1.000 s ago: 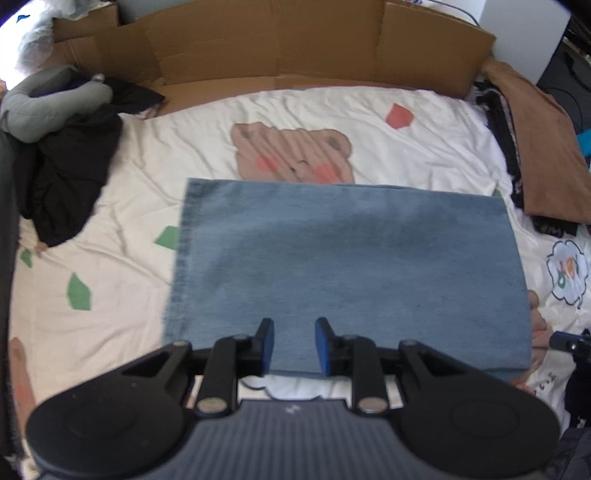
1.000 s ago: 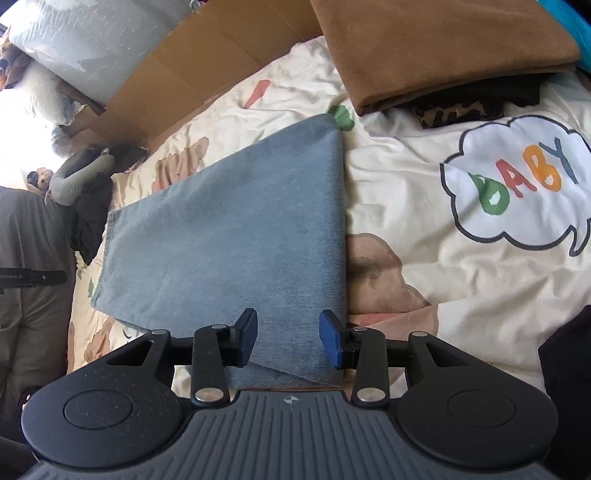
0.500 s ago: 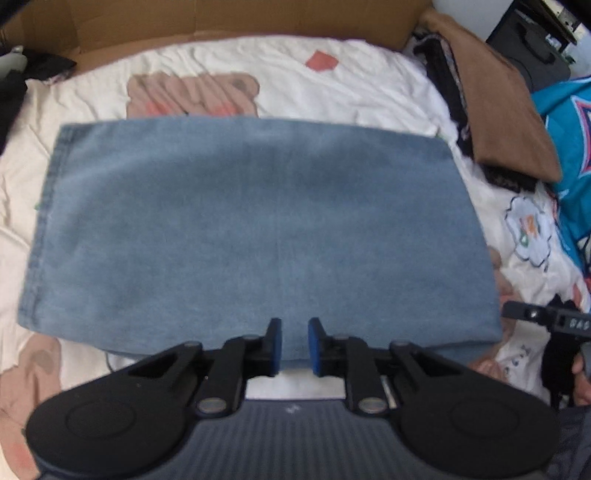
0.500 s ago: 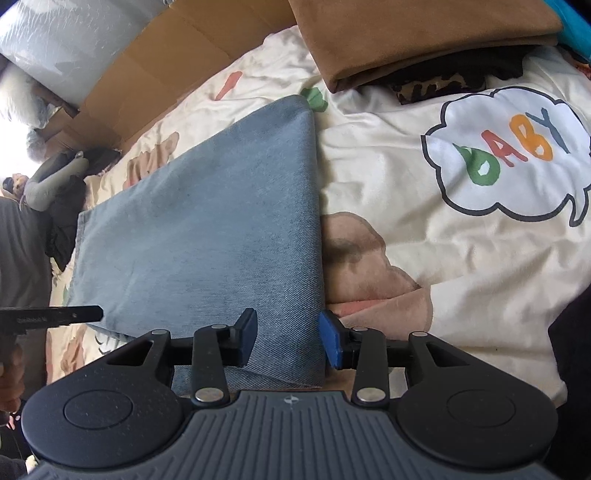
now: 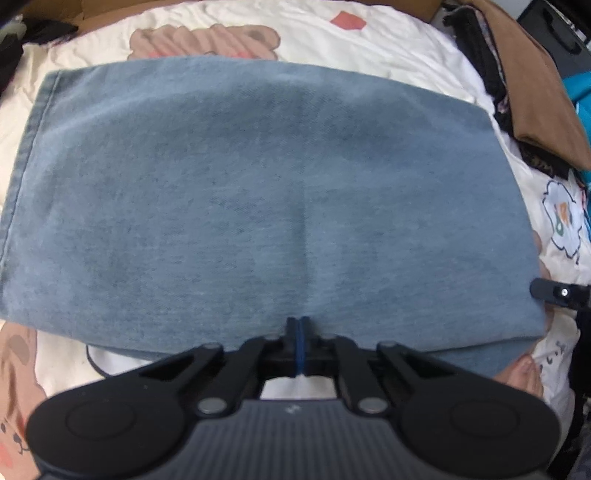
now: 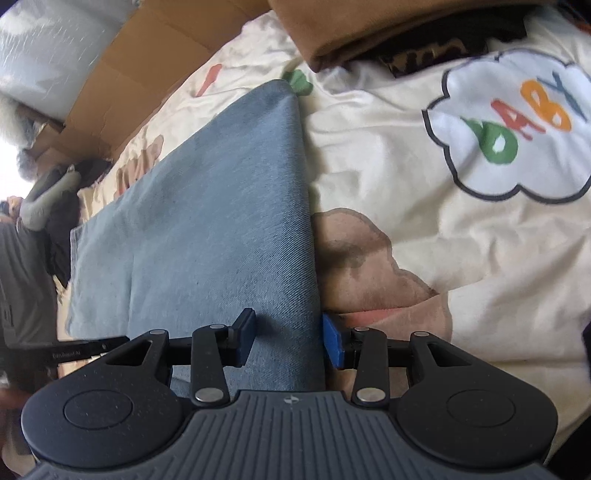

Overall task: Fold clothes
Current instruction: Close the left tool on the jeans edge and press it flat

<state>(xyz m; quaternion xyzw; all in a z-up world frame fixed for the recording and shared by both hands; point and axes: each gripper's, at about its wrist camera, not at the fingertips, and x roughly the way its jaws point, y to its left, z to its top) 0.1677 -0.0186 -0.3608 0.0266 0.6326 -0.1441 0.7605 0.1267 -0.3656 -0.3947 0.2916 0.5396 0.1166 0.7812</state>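
Note:
A folded blue denim garment (image 5: pixel 258 203) lies flat on the cartoon-print bed sheet (image 5: pixel 388 48). My left gripper (image 5: pixel 297 325) is shut on the middle of its near edge, and a faint crease runs up the cloth from the fingertips. In the right wrist view the same denim garment (image 6: pixel 221 221) stretches away to the left. My right gripper (image 6: pixel 288 332) is open and straddles the garment's right folded edge near the front corner, one pad over the cloth and one over the sheet (image 6: pixel 480 240). The right gripper's tip (image 5: pixel 554 293) shows at the denim's right side.
A folded brown cloth (image 6: pixel 369 26) on dark garments lies at the far right of the bed. Cardboard (image 6: pixel 147 66) lines the back. A grey and black clothes pile (image 6: pixel 55 206) sits at the far left. The left gripper's finger (image 6: pixel 74 354) pokes in from the left.
My left gripper moved in toward the denim's near edge and went from open to shut on it. My right gripper stayed open and slid closer along the right folded edge.

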